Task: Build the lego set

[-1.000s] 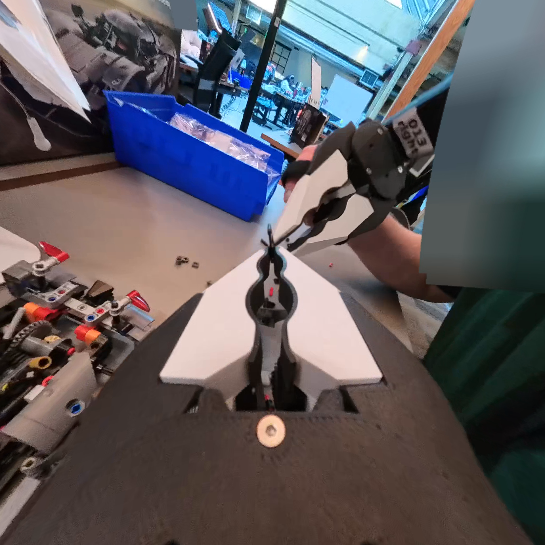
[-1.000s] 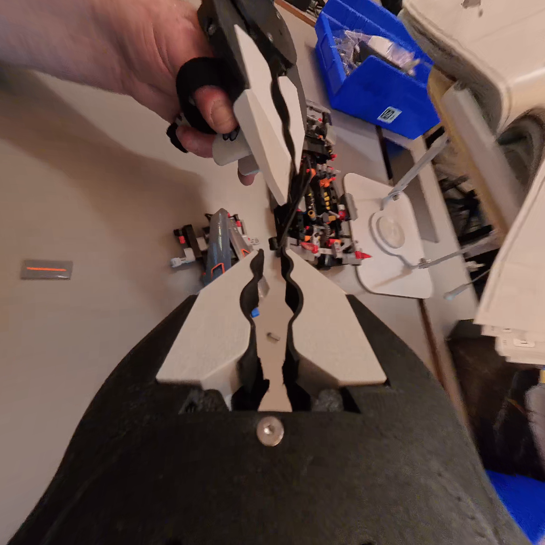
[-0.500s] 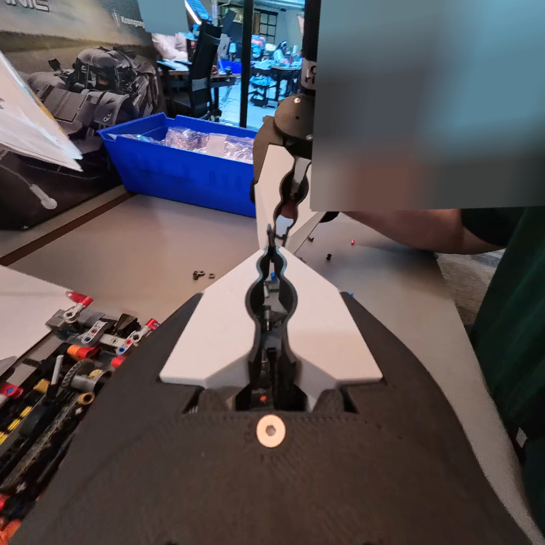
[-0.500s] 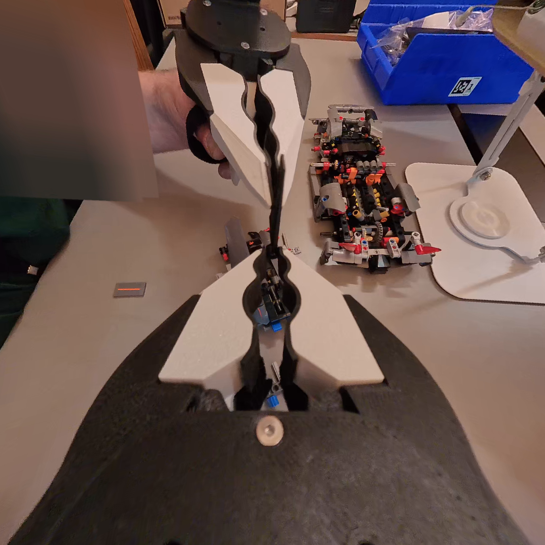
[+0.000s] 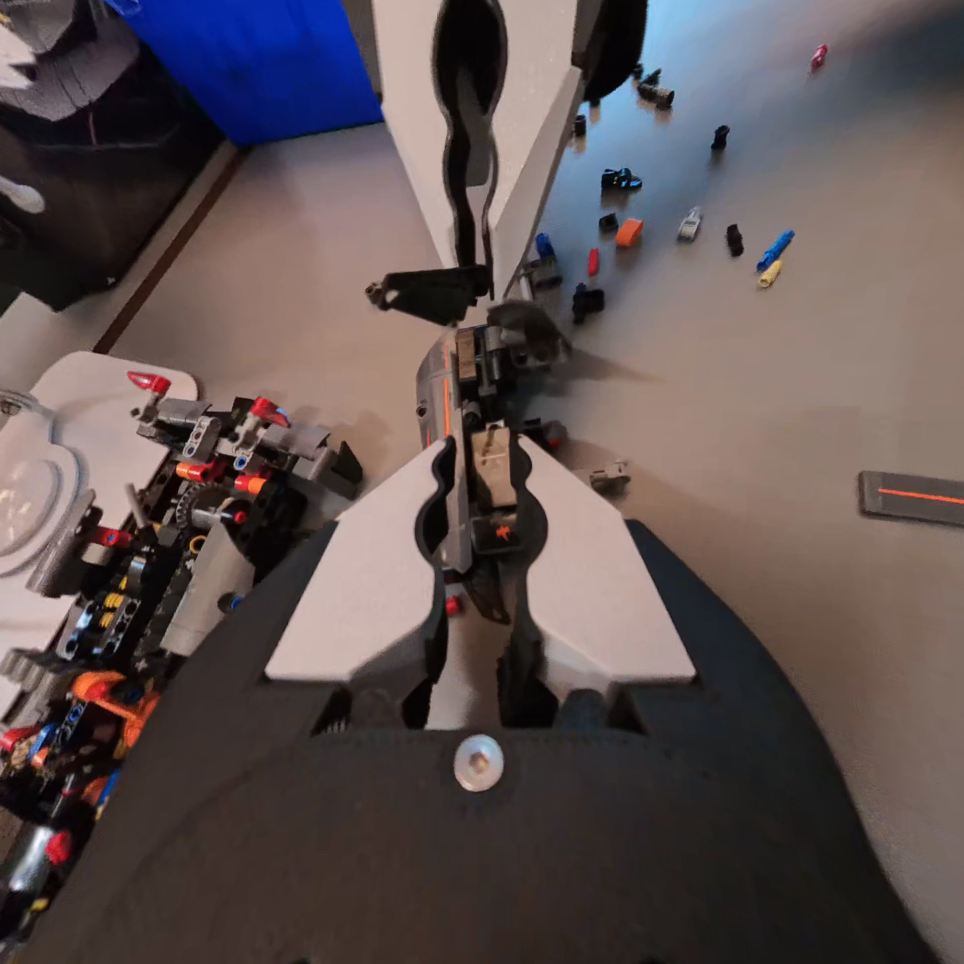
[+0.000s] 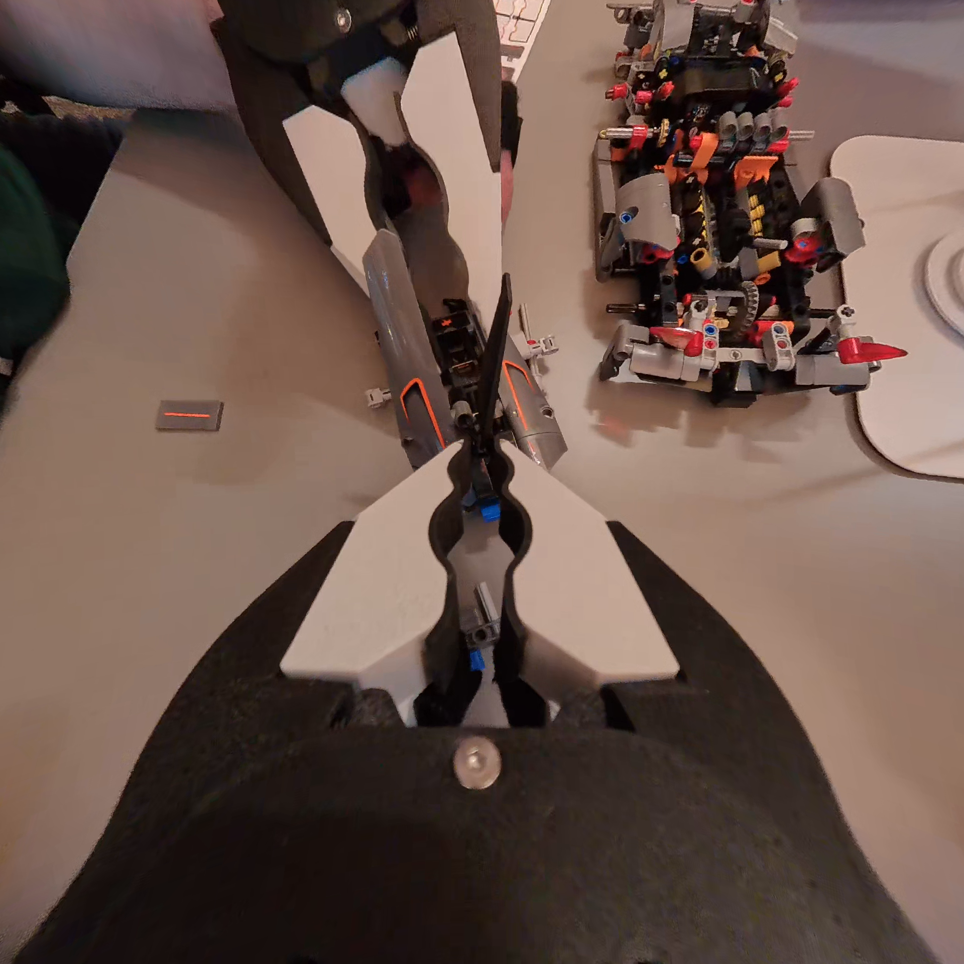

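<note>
Here right tongs pinch black panel above grey subassembly.

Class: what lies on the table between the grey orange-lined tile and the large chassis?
The grey orange-striped sub-assembly lies between tile and chassis, seen in the right wrist view; the right claw holds a black panel above it.

Grey table is carrying the lego chassis, partly sitting on a white base plate. Grey-orange body subassembly is lying beside it; grey tile with orange stripe and loose small pieces are lying scattered.
</note>
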Tool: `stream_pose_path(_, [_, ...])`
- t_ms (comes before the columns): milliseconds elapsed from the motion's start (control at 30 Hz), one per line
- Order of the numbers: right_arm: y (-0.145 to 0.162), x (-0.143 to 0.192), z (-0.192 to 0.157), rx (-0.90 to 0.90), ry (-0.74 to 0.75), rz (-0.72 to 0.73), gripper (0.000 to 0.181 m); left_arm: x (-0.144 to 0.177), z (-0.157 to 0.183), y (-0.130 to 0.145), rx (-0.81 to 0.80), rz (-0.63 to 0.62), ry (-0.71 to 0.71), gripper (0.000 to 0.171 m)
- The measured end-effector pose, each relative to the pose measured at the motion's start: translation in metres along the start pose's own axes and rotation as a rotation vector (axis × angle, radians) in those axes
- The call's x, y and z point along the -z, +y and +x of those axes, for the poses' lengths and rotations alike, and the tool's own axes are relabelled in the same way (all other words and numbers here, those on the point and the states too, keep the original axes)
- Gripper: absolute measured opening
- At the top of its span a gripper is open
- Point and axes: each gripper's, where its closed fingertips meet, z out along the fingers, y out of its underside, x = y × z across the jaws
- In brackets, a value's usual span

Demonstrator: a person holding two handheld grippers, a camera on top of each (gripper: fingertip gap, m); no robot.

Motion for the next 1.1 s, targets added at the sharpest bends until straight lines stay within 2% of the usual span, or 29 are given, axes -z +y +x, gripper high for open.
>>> stream_pose_path(167, [0.001, -0.005, -0.002, 0.025, -0.021, -0.021, 0.004, -0.009, 0.001, -0.004, -0.067, -0.003, -0.019, 0.012])
stream_pose_path(733, [0.004, -0.009, -0.004, 0.087, -0.017, -0.090, 0.004, -0.020, -0.006, -0.013, -0.036, 0.040, -0.038, 0.003])
stream_pose_path(933, [0.004, -0.009, -0.005, 0.109, -0.011, -0.110, 0.004, -0.015, -0.002, -0.010, -0.028, 0.046, 0.010, 0.008])
stream_pose_path(1000, [0.004, -0.009, -0.005, 0.112, -0.012, -0.113, 0.004, -0.010, 0.000, -0.006, -0.009, 0.037, 0.047, 0.017])
stream_pose_path(1100, [0.004, -0.010, -0.006, 0.116, -0.018, -0.112, 0.004, -0.012, 0.000, -0.003, -0.048, 0.020, 0.040, 0.017])
